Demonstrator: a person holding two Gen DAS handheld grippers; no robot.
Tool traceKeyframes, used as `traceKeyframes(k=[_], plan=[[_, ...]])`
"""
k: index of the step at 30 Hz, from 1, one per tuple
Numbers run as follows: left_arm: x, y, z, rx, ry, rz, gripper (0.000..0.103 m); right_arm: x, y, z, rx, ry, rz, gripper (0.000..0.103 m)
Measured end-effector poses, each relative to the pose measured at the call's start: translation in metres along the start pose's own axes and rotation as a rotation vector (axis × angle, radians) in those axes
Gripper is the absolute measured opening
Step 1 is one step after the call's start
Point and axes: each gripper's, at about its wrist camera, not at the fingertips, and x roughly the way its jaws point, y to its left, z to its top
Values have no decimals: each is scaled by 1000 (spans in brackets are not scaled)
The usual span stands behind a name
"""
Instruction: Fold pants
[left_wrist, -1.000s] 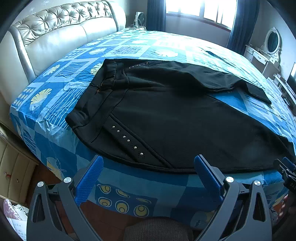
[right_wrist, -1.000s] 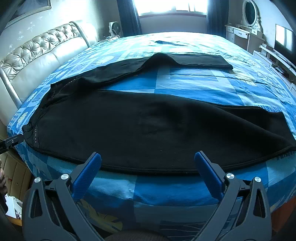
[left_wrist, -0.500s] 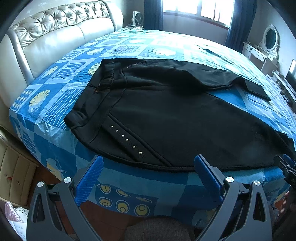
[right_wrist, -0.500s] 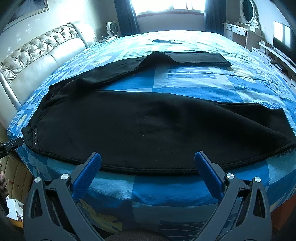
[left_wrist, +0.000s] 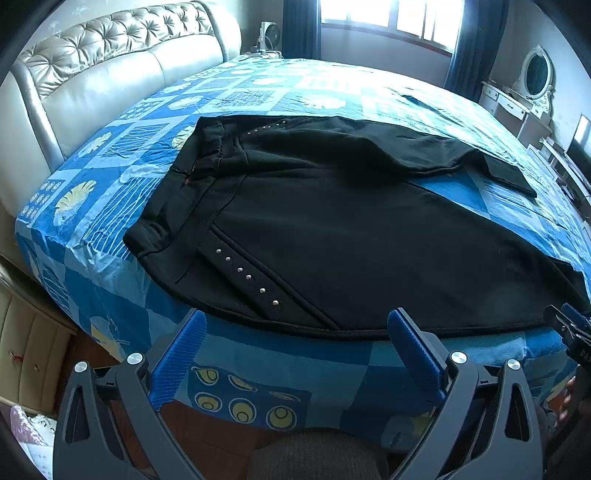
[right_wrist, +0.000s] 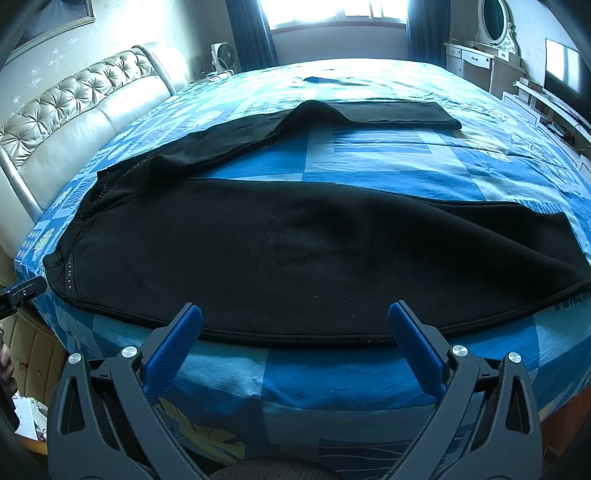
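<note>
Black pants (left_wrist: 351, 229) overhang the bed (left_wrist: 280, 365) edge, hem hidden; left gripper (left_wrist: 295, 328) and right gripper (right_wrist: 295, 321) gape empty.

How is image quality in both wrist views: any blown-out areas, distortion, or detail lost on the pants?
Left wrist view: window blown out, fisheye bows the bed edge, studs stay sharp on the black pants. Right wrist view: window overexposed, pants nearly featureless black, dark vignette in the corners.
</note>
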Motion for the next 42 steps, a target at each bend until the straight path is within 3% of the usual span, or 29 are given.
traceKeyframes(k=[34, 39, 42], plan=[[-7, -6, 1, 41, -30, -20, 98, 1, -1, -2, 7, -2, 9, 101], [-7, -3, 11, 86, 3, -119, 98, 0, -2, -1, 0, 5, 19, 101], [-6, 16, 35, 77, -8, -176, 98, 2, -2, -2, -4, 22, 35, 101]])
